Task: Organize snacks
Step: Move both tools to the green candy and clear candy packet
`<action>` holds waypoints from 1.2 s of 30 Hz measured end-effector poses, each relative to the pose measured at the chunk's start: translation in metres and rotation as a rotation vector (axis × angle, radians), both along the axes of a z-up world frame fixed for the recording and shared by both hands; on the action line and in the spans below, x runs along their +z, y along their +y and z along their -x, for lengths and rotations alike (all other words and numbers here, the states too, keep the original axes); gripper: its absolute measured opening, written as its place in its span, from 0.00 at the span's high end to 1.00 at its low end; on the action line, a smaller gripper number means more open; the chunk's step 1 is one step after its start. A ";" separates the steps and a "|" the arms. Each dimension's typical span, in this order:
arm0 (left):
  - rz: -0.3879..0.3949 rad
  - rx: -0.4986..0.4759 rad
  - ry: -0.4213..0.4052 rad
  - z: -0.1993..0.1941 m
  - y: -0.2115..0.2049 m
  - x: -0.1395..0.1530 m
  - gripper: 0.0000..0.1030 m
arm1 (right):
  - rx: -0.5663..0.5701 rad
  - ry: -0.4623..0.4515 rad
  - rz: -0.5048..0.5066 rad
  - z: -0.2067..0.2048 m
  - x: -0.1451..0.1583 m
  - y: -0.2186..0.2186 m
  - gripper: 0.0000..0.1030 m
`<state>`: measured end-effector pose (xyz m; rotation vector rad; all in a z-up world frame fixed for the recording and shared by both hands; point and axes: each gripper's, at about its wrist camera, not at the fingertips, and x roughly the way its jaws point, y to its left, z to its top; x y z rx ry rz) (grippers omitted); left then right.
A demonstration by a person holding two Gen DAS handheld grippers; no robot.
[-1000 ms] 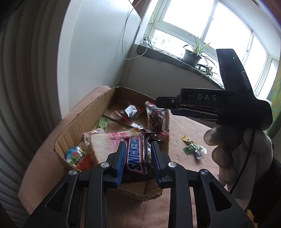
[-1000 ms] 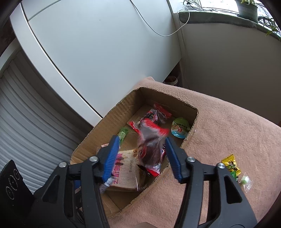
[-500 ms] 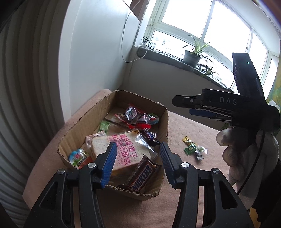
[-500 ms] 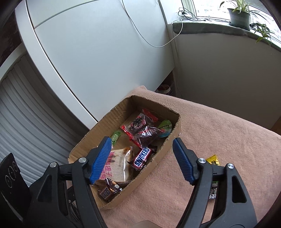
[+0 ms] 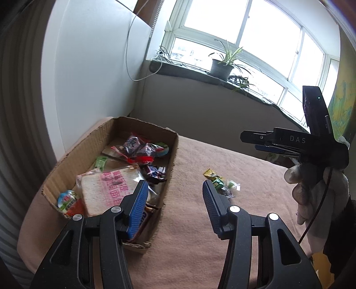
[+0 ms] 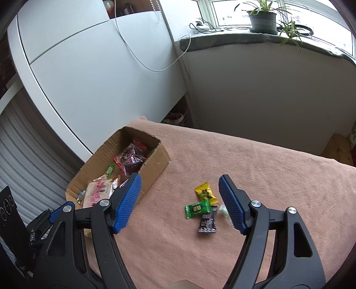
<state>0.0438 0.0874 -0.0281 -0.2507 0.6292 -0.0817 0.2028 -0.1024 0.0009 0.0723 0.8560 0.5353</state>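
Both sets of jaws wide apart, empty. Right gripper (image 6: 179, 203) hung above four small sweets (image 6: 203, 207) loose on the pink tabletop (image 6: 255, 169); left gripper (image 5: 174, 205) beside the full box (image 5: 171, 155). Risk: crowded slippery wrappers, perhaps two pinched together or one flicked away.

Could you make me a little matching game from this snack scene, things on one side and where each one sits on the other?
Things:
1. bread pack
2. yellow candy
3. potted plant
4. black candy

Places:
A. on the windowsill
B. inside the cardboard box
C. on the pink blanket, nearest the camera of the loose sweets
D. on the pink blanket, just behind the green candy

Pairs: 1-B, 2-D, 3-A, 4-C
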 end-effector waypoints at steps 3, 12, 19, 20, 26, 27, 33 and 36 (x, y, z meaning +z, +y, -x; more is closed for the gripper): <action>-0.012 -0.034 0.002 -0.004 -0.016 -0.001 0.52 | -0.012 0.011 0.007 -0.001 -0.006 -0.019 0.27; -0.041 -0.121 0.036 -0.023 -0.056 -0.014 0.56 | 0.025 0.043 0.035 -0.002 -0.029 -0.047 0.42; -0.055 -0.198 0.081 -0.048 -0.082 -0.028 0.68 | 0.070 0.083 0.040 -0.010 -0.053 -0.052 0.50; -0.060 -0.203 0.088 -0.052 -0.085 -0.031 0.69 | 0.076 0.086 0.044 -0.011 -0.057 -0.050 0.50; -0.082 -0.227 0.135 -0.081 -0.102 -0.050 0.69 | 0.113 0.112 0.066 -0.021 -0.080 -0.041 0.55; -0.095 -0.231 0.141 -0.084 -0.105 -0.053 0.69 | 0.117 0.117 0.073 -0.022 -0.084 -0.039 0.57; -0.166 -0.234 0.179 -0.103 -0.113 -0.073 0.69 | 0.144 0.140 0.103 -0.033 -0.104 -0.032 0.58; -0.185 -0.227 0.187 -0.108 -0.113 -0.079 0.69 | 0.152 0.139 0.111 -0.037 -0.109 -0.032 0.59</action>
